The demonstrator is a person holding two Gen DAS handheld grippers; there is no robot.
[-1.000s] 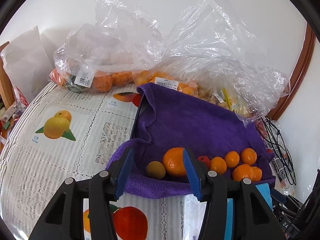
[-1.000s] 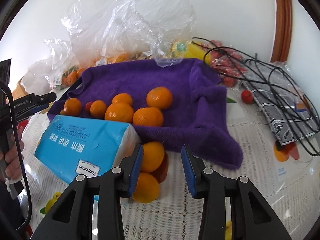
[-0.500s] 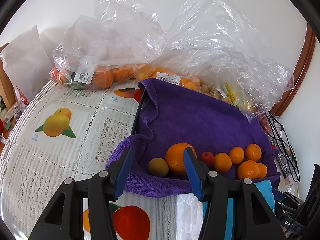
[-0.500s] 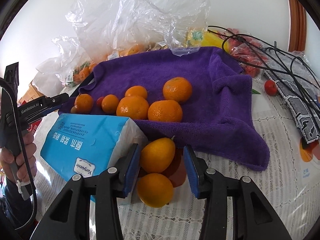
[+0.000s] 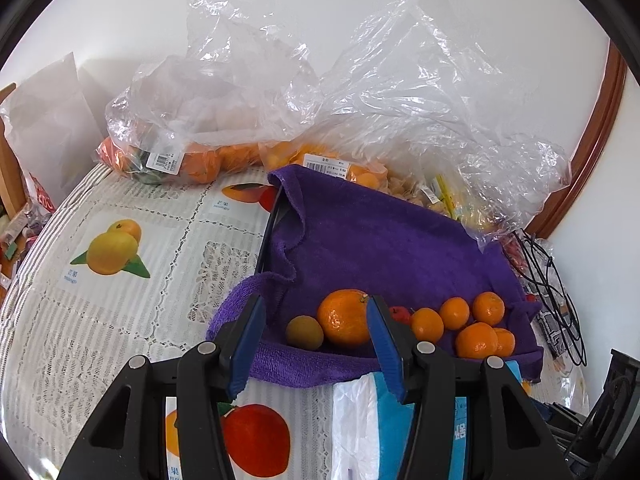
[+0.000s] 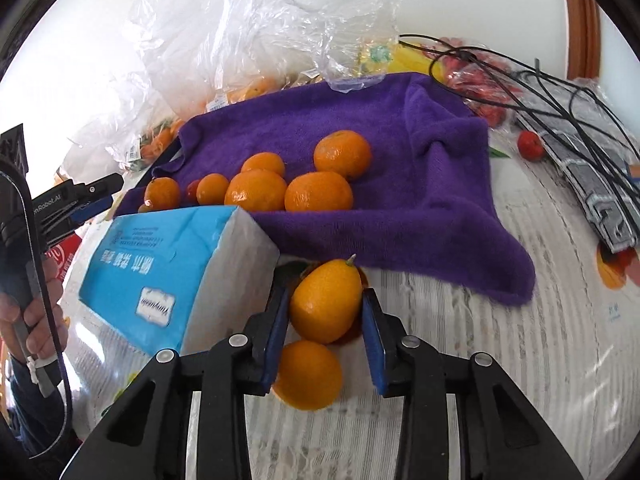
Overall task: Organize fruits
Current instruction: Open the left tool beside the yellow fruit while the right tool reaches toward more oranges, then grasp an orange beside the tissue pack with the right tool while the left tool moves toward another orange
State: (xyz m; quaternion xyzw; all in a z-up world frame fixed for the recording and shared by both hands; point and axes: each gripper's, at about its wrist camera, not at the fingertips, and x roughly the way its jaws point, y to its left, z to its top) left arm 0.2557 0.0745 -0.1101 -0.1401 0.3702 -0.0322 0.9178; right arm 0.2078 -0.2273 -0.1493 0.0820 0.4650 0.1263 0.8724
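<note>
From the left wrist, the left claw (image 5: 316, 344) hangs with its jaws apart and nothing between the pads; just beyond its tips, on the near edge of the purple towel (image 5: 392, 240), lie a big orange (image 5: 345, 317) and a small greenish-brown fruit (image 5: 305, 332), with a small red fruit (image 5: 401, 314) and a cluster of small oranges (image 5: 472, 326) off to the right of the claw. Farther ahead, the plastic bags (image 5: 248, 120) hold more oranges (how many I cannot tell), so plenty looks unsorted. From the right wrist, the right claw (image 6: 325, 320) has just been closing and is now clamped on a pointed yellow-orange fruit (image 6: 326, 302), both pads against its sides. Directly under the claw, nearer the camera, a second yellow fruit (image 6: 308, 374) rests on the desk (image 6: 460, 320), and a tissue pack (image 6: 172, 268) sits just left of the claw. Ahead of the tips the towel carries six oranges or so, the collecting spot by the look of it. One red fruit (image 6: 531, 145) lies far to the right on the desk. I judge the job roughly midway: several fruits gathered, one in hand, at least two loose, and the bags untouched.
</note>
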